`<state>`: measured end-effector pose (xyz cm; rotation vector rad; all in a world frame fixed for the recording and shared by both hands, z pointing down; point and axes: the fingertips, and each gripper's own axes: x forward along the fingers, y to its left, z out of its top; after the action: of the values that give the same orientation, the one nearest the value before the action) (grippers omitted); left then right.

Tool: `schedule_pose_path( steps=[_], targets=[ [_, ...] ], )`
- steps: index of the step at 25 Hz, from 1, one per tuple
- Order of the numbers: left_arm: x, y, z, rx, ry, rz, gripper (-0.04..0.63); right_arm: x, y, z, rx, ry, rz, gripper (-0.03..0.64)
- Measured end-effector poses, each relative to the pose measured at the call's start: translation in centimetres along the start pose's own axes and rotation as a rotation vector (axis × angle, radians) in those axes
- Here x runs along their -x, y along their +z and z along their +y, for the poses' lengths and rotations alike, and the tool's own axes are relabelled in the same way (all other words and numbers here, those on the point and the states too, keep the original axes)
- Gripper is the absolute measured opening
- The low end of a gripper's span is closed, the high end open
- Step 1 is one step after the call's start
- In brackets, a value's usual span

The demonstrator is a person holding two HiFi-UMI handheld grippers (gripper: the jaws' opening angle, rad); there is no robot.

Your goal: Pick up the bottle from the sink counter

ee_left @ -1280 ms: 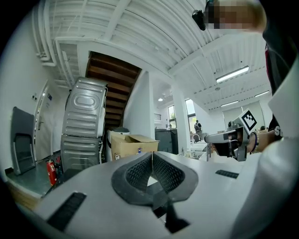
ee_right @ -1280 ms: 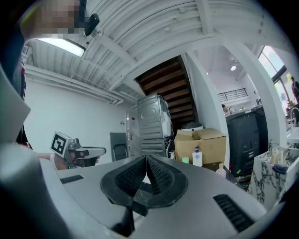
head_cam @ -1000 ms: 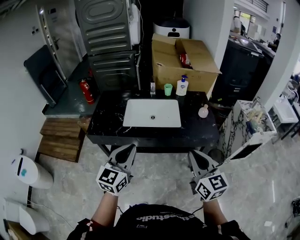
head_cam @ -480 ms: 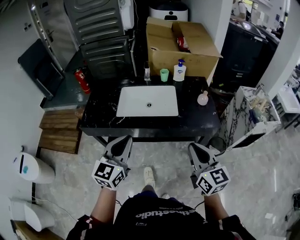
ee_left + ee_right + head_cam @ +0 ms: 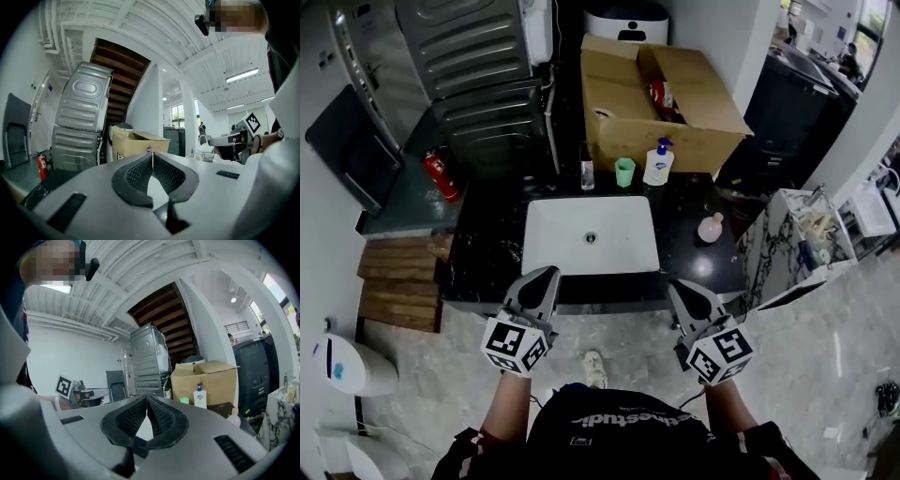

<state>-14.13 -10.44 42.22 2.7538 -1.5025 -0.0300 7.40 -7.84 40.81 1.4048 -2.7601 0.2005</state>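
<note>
Head view shows our left gripper [image 5: 542, 276] and right gripper [image 5: 682, 289] closed, empty, short of the table [image 5: 487, 253]; the pump bottle [image 5: 656, 167] stands at its back, beside a green cup [image 5: 624, 172]. Probably light, slick plastic: we should grip its body.

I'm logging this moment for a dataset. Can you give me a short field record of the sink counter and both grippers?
counter: black counter with a white sink set in it
behind sink: small dark bottle, green cup, white pump bottle
right of sink: pink round bottle
left gripper: shut, empty, near the counter's front edge
right gripper: shut, empty, near the counter's front edge
</note>
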Motion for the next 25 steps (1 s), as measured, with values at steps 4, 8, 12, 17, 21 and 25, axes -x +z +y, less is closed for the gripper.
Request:
schedule_pose_path(
  steps=[4, 8, 12, 17, 21, 25],
  targets=[
    [-3.8, 1.1, 4.3, -0.012, -0.029, -0.011, 0.017, -5.9, 2.4, -1.0, 0.021, 0.0, -0.026, 0.04],
    [-6.7, 1.3, 6.8, -0.019, -0.063, -0.013, 0.017, -9.2, 2.9, -2.2, 0.012, -0.031, -0.03, 0.04],
    [-9.4, 0.6, 7.9, 0.013, -0.083, -0.006, 0.017, -10.4, 3.4, -3.7, 0.027, -0.058, -0.027, 0.041],
    [-13.8, 0.2, 7.5, 0.02, -0.125, 0.002, 0.017, -11.1, 3.4, -7.4, 0.024, -0.095, -0.046, 0.041],
    [-17.4, -0.1, 5.7, 0.019, -0.17, 0.005, 0.017, -11.0, 3.0, -11.8, 0.054, -0.162, -0.05, 0.075],
    [-21.6, -1.2, 3.6, 0.028, -0.222, 0.025, 0.017, -10.0, 0.9, -18.2, 0.057, -0.313, -0.046, 0.152]
  ],
)
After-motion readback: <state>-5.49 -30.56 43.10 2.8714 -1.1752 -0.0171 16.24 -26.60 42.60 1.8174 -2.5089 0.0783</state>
